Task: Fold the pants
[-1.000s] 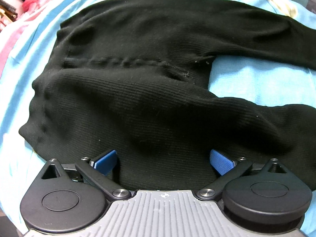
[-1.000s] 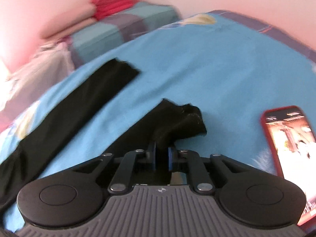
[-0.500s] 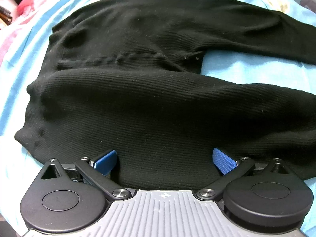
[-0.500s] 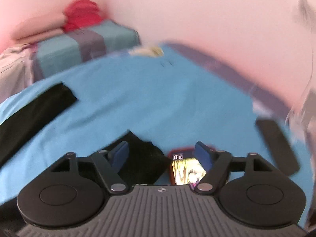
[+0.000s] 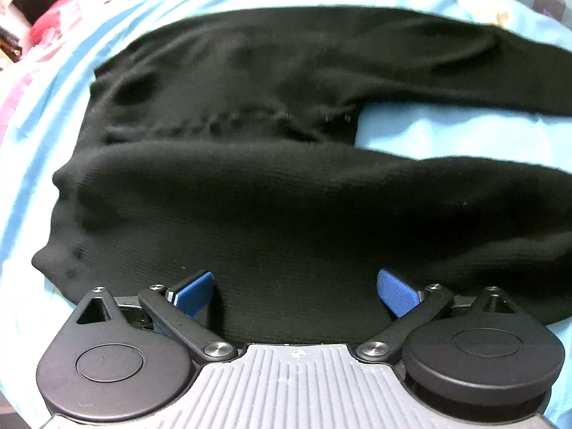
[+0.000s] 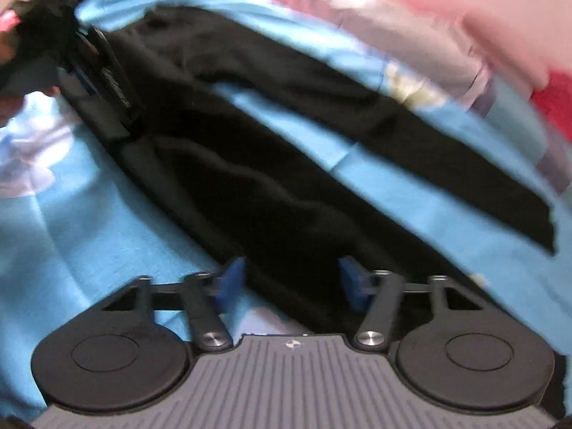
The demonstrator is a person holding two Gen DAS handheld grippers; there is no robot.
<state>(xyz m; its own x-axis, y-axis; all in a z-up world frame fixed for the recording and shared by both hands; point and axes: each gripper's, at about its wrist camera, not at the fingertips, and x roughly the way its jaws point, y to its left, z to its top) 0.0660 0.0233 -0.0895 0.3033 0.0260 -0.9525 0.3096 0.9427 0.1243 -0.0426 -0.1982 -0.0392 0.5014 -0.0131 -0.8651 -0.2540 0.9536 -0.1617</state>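
Black knit pants [image 5: 271, 193] lie spread on a light blue bed sheet [image 5: 447, 132], waistband to the left, two legs running right with a wedge of sheet between them. My left gripper [image 5: 296, 291] is open, its blue pads on either side of the near hip edge of the pants. In the right wrist view the pants [image 6: 271, 193] run diagonally, both legs apart. My right gripper [image 6: 291, 280] is open over the near leg. The left gripper [image 6: 103, 82] shows at the upper left of that view.
The blue sheet [image 6: 64, 221] covers the bed around the pants. Pink and red bedding [image 6: 518, 35] is piled at the far side in the right wrist view. Clutter [image 5: 32, 10] sits beyond the bed's left edge. The right wrist view is motion-blurred.
My right gripper let go of the leg cuff, opened and swung round to face the pants' near leg. The near leg now lies straighter. The left gripper stayed open at the hip.
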